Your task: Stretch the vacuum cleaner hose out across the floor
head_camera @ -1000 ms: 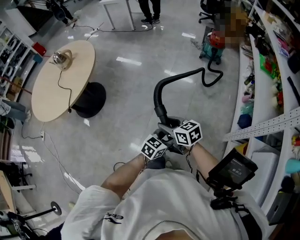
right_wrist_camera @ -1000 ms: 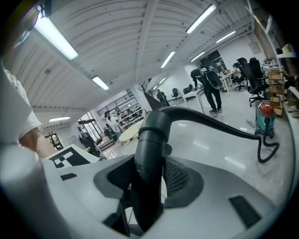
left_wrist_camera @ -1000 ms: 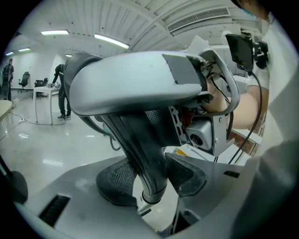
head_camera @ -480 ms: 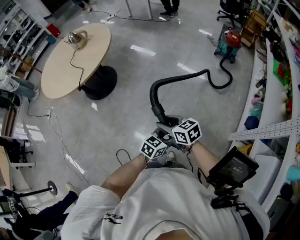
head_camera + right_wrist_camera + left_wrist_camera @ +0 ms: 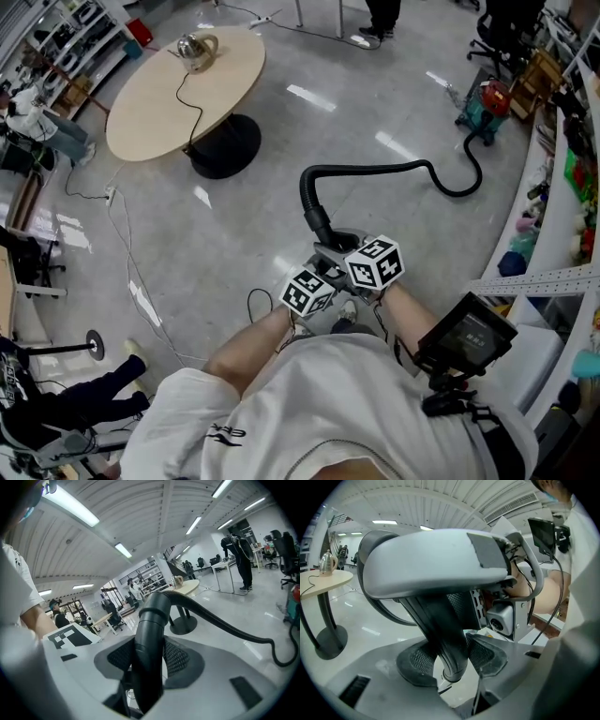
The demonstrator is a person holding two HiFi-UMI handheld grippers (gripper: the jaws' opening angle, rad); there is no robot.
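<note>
Straighter now, the vacuum cleaner hose (image 5: 375, 170) runs far right; my left tool (image 5: 450, 660) and right tool (image 5: 147, 660) clamp its near end.

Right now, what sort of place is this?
Probably an open-plan lab or office workspace: a polished floor, a round table with a corded kettle on it, a black office chair, and open shelving crowded with assorted goods along the right of the head view.

Grey floor (image 5: 281, 141) under hose (image 5: 375, 170), table (image 5: 150, 112)
</note>
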